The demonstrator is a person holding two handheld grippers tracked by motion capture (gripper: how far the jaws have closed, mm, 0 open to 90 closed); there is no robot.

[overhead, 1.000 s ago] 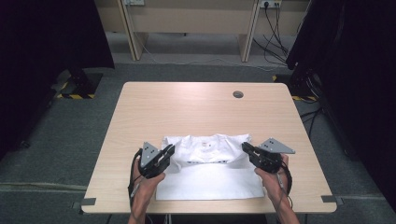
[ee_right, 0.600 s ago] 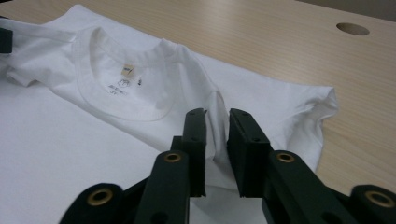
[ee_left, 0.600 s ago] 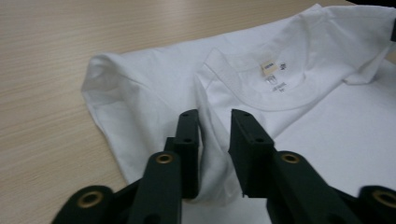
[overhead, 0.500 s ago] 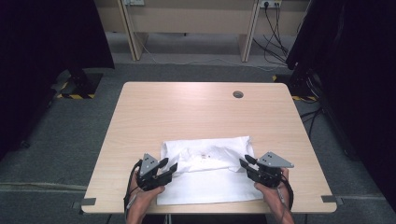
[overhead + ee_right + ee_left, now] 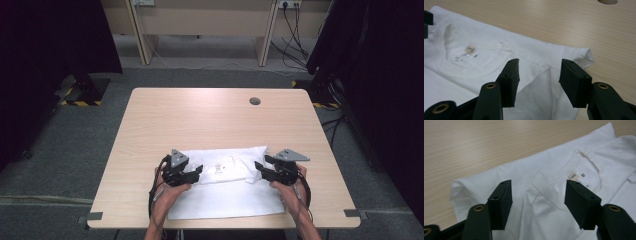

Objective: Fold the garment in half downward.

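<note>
A white T-shirt [image 5: 227,185] lies partly folded at the near edge of the wooden table [image 5: 210,120], its collar and small tan label [image 5: 573,176] facing up. My left gripper [image 5: 196,172] hovers over the shirt's left part, open, jaws apart above the collar seam [image 5: 538,195]. My right gripper [image 5: 261,167] stands open over the shirt's right part, where a fold of cloth [image 5: 541,75] rises between its jaws. Neither gripper holds cloth.
A round cable hole [image 5: 255,101] sits near the table's far right. Bare wood stretches beyond the shirt. Dark curtains and a yellow-black striped base [image 5: 82,102] stand left; cables [image 5: 300,30] trail on the floor behind.
Both grippers have moved toward me and down, folding the shirt's top part over. Their jaws, shut on the cloth earlier, now stand open and the cloth rests on the shirt.
</note>
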